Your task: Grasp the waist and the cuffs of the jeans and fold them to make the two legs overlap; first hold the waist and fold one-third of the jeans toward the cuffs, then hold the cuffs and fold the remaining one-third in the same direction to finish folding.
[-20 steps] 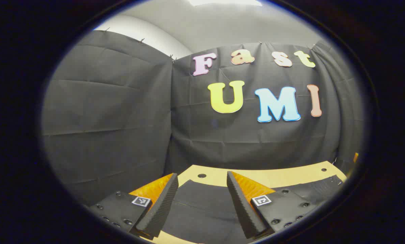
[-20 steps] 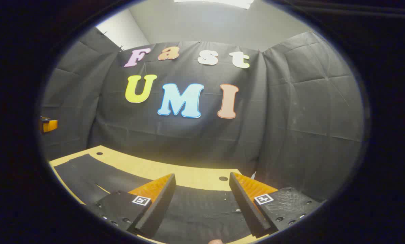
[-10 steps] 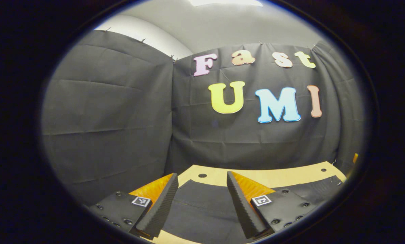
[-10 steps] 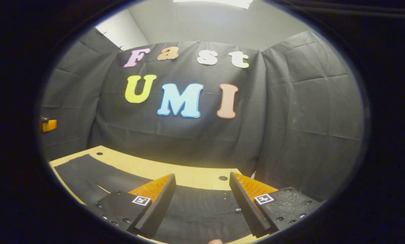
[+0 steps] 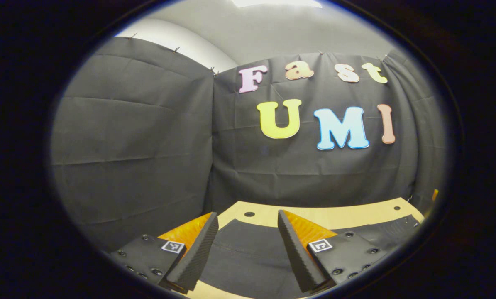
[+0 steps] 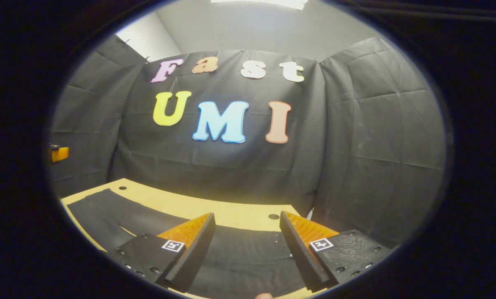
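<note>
Black jeans (image 5: 248,253) lie flat on a tan wooden table (image 5: 347,216). In the left gripper view one end of the jeans, with a stitched hem, sits between the fingers of my left gripper (image 5: 246,218), which is open and holds nothing. In the right gripper view the jeans (image 6: 119,216) stretch from far left to the riveted waist part (image 6: 248,253) under my right gripper (image 6: 246,216), open as well, above the cloth. Whether either gripper touches the fabric I cannot tell.
Black cloth walls stand close behind the table (image 6: 231,211) on all sides. The table has small round holes (image 5: 249,214) near its back edge. An orange object (image 6: 59,153) sits at the far left of the right gripper view.
Both grippers have barely shifted; the views moved by a few pixels. Both stay open over the jeans.
</note>
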`<state>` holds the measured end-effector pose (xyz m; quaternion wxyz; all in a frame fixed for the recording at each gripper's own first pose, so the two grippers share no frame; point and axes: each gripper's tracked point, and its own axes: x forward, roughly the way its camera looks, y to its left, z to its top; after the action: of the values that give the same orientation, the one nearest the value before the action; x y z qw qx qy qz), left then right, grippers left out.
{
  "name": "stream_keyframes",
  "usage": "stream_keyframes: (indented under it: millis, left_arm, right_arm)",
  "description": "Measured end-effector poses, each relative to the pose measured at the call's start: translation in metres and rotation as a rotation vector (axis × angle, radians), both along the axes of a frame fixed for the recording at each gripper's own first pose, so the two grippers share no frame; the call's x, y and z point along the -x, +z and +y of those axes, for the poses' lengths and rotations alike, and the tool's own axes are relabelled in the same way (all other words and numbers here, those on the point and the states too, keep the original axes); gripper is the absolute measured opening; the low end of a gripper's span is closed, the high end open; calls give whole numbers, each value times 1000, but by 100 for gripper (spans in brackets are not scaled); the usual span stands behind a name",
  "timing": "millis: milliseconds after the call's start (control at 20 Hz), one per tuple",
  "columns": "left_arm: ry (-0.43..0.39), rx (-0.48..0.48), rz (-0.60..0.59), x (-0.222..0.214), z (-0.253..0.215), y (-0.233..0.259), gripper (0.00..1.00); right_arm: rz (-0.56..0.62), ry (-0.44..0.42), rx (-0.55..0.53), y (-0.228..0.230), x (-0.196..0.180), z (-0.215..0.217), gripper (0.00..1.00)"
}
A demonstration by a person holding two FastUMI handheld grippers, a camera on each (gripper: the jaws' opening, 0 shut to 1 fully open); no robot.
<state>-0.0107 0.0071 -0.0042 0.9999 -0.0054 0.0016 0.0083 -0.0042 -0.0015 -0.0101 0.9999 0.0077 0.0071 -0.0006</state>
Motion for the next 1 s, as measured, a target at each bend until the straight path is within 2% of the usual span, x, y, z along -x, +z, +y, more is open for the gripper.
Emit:
stream_keyframes:
  millis: [300, 450, 600, 650, 750, 800, 900, 1000]
  left_arm:
    - [14, 59, 51, -4, 13, -20, 92]
    - [30, 159, 142, -14, 27, -49, 94]
    - [61, 349, 280, -24, 46, -93, 94]
    - [80, 428, 328, -29, 56, -110, 91]
    - [115, 580, 411, -32, 77, -140, 95]
    - [142, 648, 458, -30, 85, -159, 93]
    - [197, 776, 540, -26, 106, -193, 96]
    - [256, 871, 590, -25, 133, -220, 97]
  right_arm:
    - [60, -77, -7, -19, 1, -17, 95]
    - [150, -114, -20, -44, 5, -25, 94]
    - [260, -148, -95, -71, 9, -34, 95]
    - [300, -162, -135, -80, 11, -37, 94]
    - [383, -191, -228, -102, 15, -42, 95]
    - [433, -203, -278, -115, 17, -43, 95]
    - [536, -217, -376, -141, 26, -42, 95]
    - [640, -229, -472, -165, 37, -42, 96]
